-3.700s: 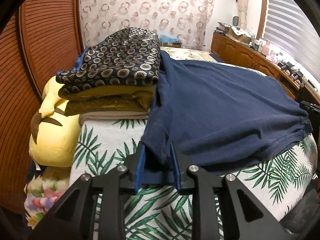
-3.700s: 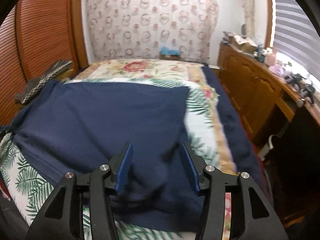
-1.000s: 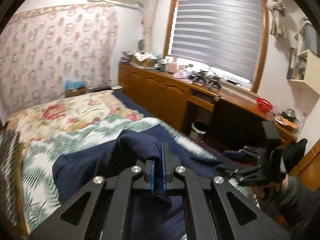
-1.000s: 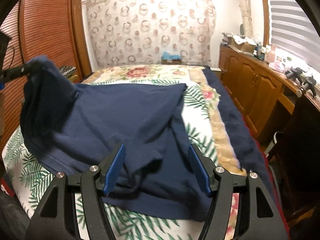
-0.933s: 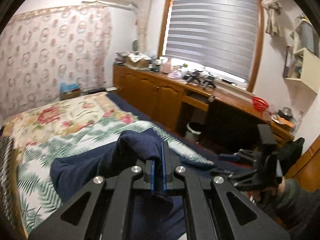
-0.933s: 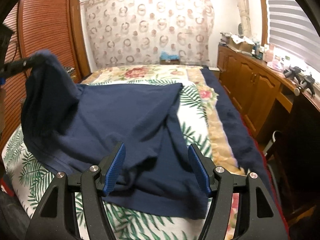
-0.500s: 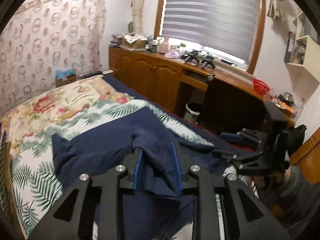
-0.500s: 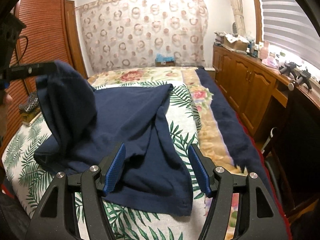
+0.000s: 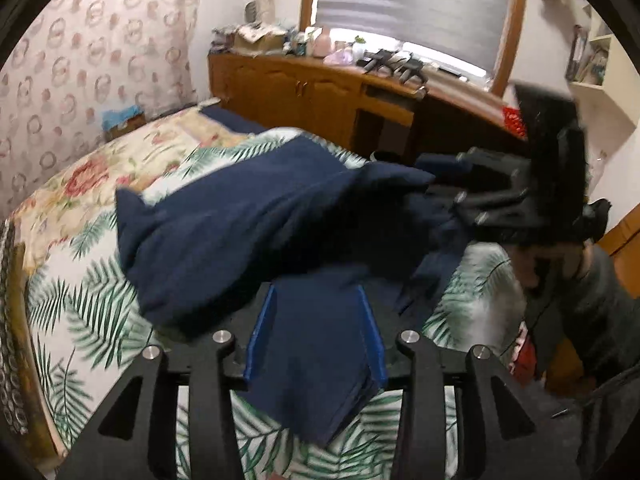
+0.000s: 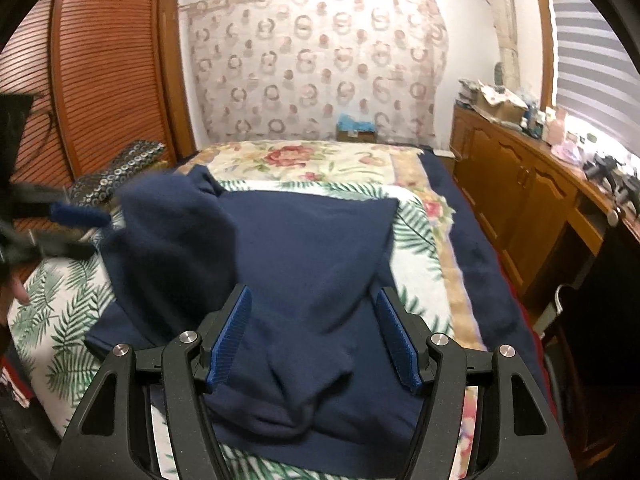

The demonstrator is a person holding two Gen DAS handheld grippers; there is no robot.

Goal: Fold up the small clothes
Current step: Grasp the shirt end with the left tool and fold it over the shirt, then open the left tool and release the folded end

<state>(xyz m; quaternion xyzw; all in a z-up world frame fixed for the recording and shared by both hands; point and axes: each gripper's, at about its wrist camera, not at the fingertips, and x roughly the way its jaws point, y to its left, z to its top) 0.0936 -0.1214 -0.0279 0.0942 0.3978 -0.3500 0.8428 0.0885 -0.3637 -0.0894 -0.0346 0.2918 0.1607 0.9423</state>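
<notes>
Garment: navy shirt (image 10: pixel 304 264) lies on the bed, over the palm-leaf cover (image 10: pixel 60 312); one side is thrown across the body in a loose heap, so the cloth lies doubled and rumpled.
Near edge: a bunched fold (image 10: pixel 296 396) of the shirt sits at the near side of the bed.
Left gripper (image 9: pixel 316 324): jaws opening, part-way apart; a flap of navy cloth (image 9: pixel 316 352) lies between the blue pads, and the pads look clear of it, not pinching.
Right gripper (image 10: pixel 316 340): jaws stand wide, poised over the near fold; cloth lies below and between the pads (image 10: pixel 230 336), not squeezed.
Cross view: from the right wrist camera the left gripper's blue fingertips (image 10: pixel 78 214) show at the far left, just beside the raised hump of the shirt, blurred.
Bed: floral quilt (image 10: pixel 304 160) at the far end, dark blue blanket (image 10: pixel 476 248) along the right edge.
Left side: patterned folded pile (image 10: pixel 120 172) by the slatted wooden door (image 10: pixel 100 80).
Right side: wooden cabinets (image 10: pixel 520 192), cluttered top, under a blind.
Person: sleeve (image 9: pixel 596 296) visible at right in the left wrist view.
</notes>
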